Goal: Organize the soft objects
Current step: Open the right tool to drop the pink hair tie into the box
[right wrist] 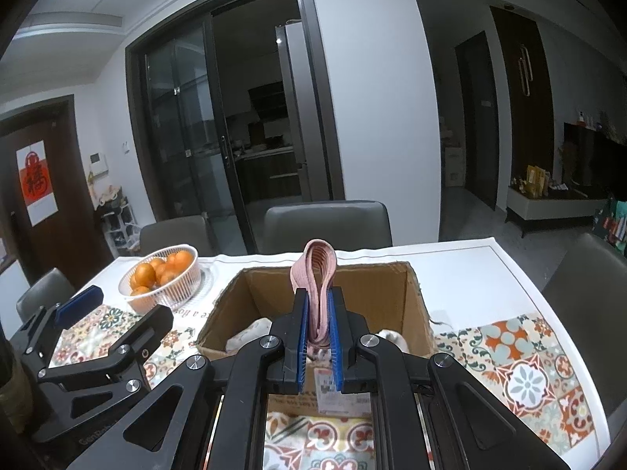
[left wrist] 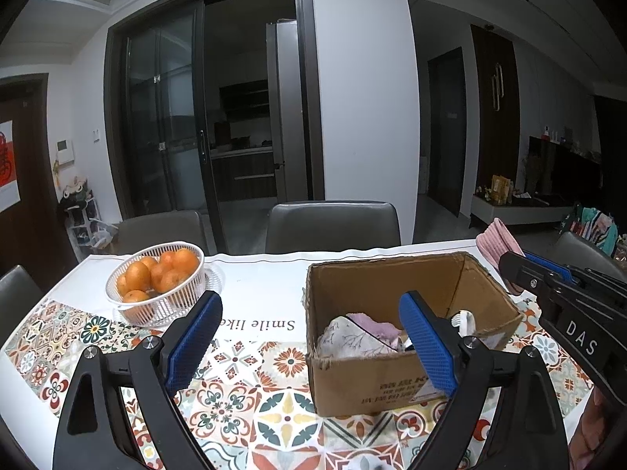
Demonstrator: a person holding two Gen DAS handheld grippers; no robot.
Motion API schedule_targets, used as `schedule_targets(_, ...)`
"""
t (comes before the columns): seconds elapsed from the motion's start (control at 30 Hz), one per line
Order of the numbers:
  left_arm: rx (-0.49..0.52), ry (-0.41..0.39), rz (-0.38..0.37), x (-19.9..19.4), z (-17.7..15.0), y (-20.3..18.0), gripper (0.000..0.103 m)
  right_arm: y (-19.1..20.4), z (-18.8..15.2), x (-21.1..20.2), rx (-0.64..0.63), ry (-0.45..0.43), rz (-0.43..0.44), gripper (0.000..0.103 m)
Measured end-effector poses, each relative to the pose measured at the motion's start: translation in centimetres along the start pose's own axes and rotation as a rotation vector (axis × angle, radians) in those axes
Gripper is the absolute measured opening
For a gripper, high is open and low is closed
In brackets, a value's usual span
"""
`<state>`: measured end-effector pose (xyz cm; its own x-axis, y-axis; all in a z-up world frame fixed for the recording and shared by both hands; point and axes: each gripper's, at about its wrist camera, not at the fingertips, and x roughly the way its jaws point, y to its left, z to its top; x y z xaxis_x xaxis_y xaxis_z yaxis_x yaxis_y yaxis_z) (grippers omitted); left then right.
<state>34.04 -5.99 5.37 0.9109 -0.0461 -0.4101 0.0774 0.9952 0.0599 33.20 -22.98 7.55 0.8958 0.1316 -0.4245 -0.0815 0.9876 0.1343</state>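
Handling: you are carrying a pink cloth (right wrist: pixel 315 274), folded and ribbed; judge it light, limp and not fragile, and likely to sag or unfold once you let go.
Hold point: your grip sits on the lower folded layers, which keeps the bundle together; the loop at 12 o'clock stands free.
Look: dusty pink, several layers doubled into a narrow loop.
Right claw (right wrist: pixel 318 333): clamped tight on the pink cloth, held above the near side of the cardboard box (right wrist: pixel 250 286).
Left claw (left wrist: pixel 309 338): fingers spread wide, nothing between them, over the bench (left wrist: pixel 254 278) near the box's left wall.
Box contents: pale and lilac soft items (left wrist: pixel 364 333) already lie inside.
Off-task: a basket of oranges (left wrist: pixel 156 278) stands at 10 o'clock.
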Motion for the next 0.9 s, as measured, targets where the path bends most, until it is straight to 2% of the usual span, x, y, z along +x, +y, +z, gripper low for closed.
schedule_targets(0.3, 0.015, 0.005, 0.024, 2.8, -0.2, -0.2, 0.094, -0.4, 0.1, 3.3, -0.01, 0.024, -0.001, 0.011)
schedule_targets(0.9, 0.029, 0.05, 0.061, 6.4, -1.6, 0.1, 0.095, -1.1, -0.9, 9.5, -0.008, 0.129, -0.002, 0.012)
